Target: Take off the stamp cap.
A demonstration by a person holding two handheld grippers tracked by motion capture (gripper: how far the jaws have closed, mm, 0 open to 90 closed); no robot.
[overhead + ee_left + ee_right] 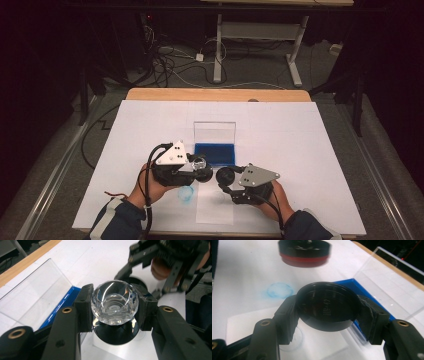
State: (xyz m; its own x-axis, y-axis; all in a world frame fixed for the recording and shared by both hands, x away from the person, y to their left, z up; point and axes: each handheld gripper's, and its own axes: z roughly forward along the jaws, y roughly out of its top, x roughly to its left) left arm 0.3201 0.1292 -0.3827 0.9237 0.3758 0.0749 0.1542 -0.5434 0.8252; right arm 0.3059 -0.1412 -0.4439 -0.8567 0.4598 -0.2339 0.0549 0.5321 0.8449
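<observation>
Gripping from both sides, the left gripper (114, 306) pinched a faceted clear glass knob (114, 302) between its jaws; its own view showed those facets and a black disc (116, 333) beneath, where the high view gave a mere glint. A faint blue ring stain (186, 194) marked the white sheet (300, 150) below that hand. Centre back stood the blue tray (215, 154) with its clear lid (215, 132) upright. The right gripper (327, 312) clamped a black round cap (327, 306), possibly a lens cover, its embossed print unreadable.
</observation>
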